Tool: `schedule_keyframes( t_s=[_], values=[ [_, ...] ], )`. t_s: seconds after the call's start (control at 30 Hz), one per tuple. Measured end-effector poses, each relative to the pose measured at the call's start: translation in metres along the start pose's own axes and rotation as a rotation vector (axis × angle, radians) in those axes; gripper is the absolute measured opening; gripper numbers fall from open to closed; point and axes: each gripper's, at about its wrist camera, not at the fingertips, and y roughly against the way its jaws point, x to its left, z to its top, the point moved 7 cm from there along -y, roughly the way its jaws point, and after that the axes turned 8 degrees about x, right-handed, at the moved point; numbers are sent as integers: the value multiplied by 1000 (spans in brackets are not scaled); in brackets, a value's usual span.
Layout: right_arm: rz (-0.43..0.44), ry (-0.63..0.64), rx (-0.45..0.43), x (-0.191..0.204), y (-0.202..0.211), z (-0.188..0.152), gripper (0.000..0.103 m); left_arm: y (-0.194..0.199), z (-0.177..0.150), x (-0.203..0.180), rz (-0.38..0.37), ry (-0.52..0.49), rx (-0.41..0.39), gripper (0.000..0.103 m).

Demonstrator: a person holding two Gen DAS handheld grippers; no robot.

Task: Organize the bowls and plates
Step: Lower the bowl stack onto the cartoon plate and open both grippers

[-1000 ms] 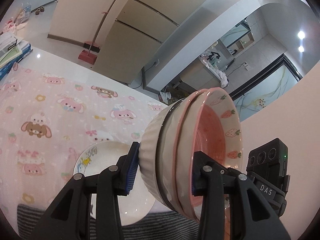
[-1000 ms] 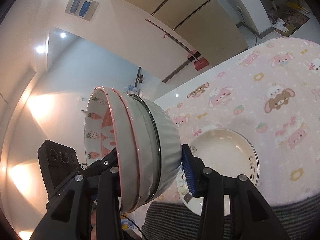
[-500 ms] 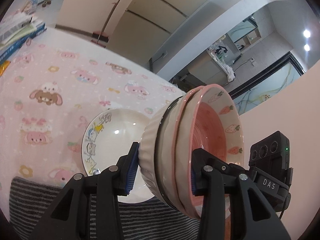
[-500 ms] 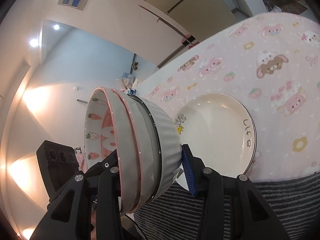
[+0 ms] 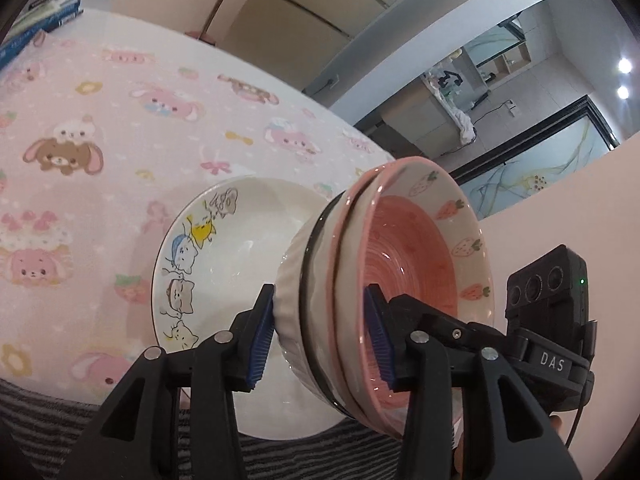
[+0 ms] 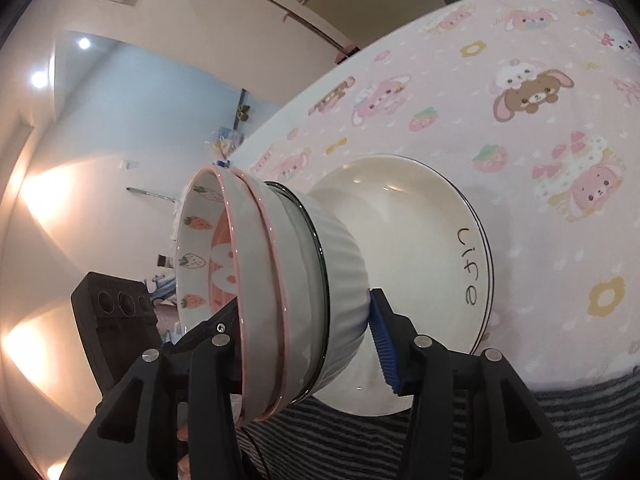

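Observation:
A stack of nested bowls, a white ribbed bowl (image 5: 292, 292) under pink strawberry bowls (image 5: 412, 256), is held from two sides. My left gripper (image 5: 318, 332) has one pad on the ribbed outside and one inside the top bowl. My right gripper (image 6: 306, 332) clamps the same stack (image 6: 316, 280) from the opposite side. Both sets of jaws are opening, with the stack between them and the pads on it. The stack's base faces a white plate (image 5: 224, 240) with cat drawings, lettered "life" in the right wrist view (image 6: 420, 232). Whether the base touches the plate is hidden.
The plate lies on a pink cartoon tablecloth (image 5: 80, 120) near its front edge, where a grey striped cloth (image 5: 320, 452) begins. Books (image 5: 40, 16) lie at the far left corner. The other gripper's black camera box (image 5: 548, 292) sits close beside the stack.
Both grippers have sunk together with the bowl stack toward the plate, which now looms larger right behind the stack's base.

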Motion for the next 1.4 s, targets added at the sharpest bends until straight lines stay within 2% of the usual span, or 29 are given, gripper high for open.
schedule_keyframes(
  t_s=[0.13, 0.5, 0.73, 1.0, 1.17, 1.27, 1.33, 1.4],
  values=[
    [-29, -21, 19, -11, -12, 2, 50, -12, -1, 6, 26, 4, 23, 43],
    [-26, -29, 60, -21, -29, 10, 50, -21, -6, 18, 57, 18, 32, 43],
    [-43, 3, 46, -18, -28, 15, 50, -22, -7, 18, 55, 15, 31, 43],
    [-95, 59, 19, -14, -27, 12, 50, -22, -5, 21, 55, 27, 28, 43],
    [-118, 86, 4, -13, -26, 12, 50, -19, -5, 21, 88, 3, 8, 43],
    [-127, 95, -9, -12, -25, 11, 50, -14, -3, 23, 143, -1, -34, 51],
    [-138, 108, -33, -12, -21, 12, 50, -10, 0, 23, 172, -27, -68, 51],
    [-176, 146, -96, -8, -11, 13, 50, -8, 0, 23, 170, -34, -73, 51]
  ],
)
